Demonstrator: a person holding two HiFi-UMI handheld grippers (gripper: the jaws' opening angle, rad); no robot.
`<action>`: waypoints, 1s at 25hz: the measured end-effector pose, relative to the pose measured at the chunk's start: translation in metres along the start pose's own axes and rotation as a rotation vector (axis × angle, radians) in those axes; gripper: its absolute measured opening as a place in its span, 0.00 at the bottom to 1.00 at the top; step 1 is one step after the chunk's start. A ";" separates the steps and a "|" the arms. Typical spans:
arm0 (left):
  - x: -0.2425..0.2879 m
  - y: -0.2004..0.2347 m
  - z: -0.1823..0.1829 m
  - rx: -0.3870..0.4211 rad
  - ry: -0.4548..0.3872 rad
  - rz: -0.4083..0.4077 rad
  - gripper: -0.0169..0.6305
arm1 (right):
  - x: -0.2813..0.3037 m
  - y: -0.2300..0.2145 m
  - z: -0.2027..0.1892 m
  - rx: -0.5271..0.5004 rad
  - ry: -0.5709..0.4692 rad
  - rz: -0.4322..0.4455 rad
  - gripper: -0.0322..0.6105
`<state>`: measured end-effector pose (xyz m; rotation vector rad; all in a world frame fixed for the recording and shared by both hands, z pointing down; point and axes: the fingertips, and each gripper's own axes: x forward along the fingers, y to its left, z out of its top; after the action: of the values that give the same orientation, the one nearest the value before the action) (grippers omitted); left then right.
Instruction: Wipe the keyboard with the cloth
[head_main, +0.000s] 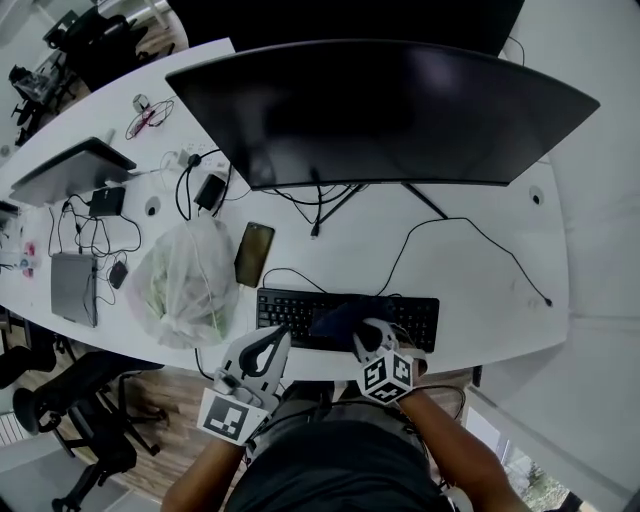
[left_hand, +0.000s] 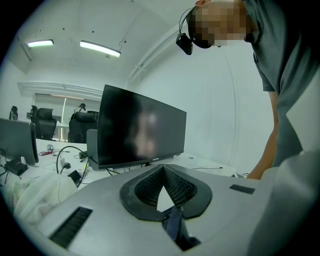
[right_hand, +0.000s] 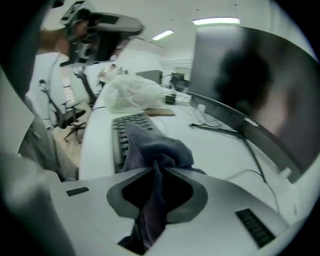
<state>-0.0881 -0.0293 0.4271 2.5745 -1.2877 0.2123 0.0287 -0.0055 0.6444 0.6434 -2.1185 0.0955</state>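
Observation:
A black keyboard (head_main: 400, 312) lies near the white desk's front edge, below the monitor. A dark blue-grey cloth (head_main: 338, 320) rests on its middle keys. My right gripper (head_main: 369, 332) is shut on that cloth, pointing steeply down at the keys. In the right gripper view the cloth (right_hand: 156, 147) bunches out past the jaws and hangs down between them, and the keyboard (right_hand: 121, 132) runs away to the left. My left gripper (head_main: 270, 347) hovers at the keyboard's front left corner. Its tips (left_hand: 162, 168) meet with nothing between them.
A wide dark monitor (head_main: 380, 110) stands behind the keyboard. To the left are a phone (head_main: 254, 253) and a stuffed plastic bag (head_main: 185, 280). Farther left lie a laptop (head_main: 70, 170), a silver box (head_main: 75, 288) and tangled cables. An office chair (head_main: 80, 410) stands by the desk edge.

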 end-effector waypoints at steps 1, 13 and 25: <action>-0.001 0.001 0.000 -0.002 0.002 -0.001 0.03 | 0.002 0.021 0.005 -0.061 -0.016 0.051 0.15; 0.003 0.023 -0.005 -0.019 0.019 0.003 0.03 | 0.005 0.016 0.012 -0.219 -0.043 0.045 0.15; 0.013 0.034 0.001 -0.011 0.010 -0.013 0.03 | -0.008 0.006 -0.009 -0.008 -0.002 0.013 0.13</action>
<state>-0.1073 -0.0591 0.4344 2.5690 -1.2648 0.2142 0.0362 0.0054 0.6441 0.6248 -2.1241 0.0933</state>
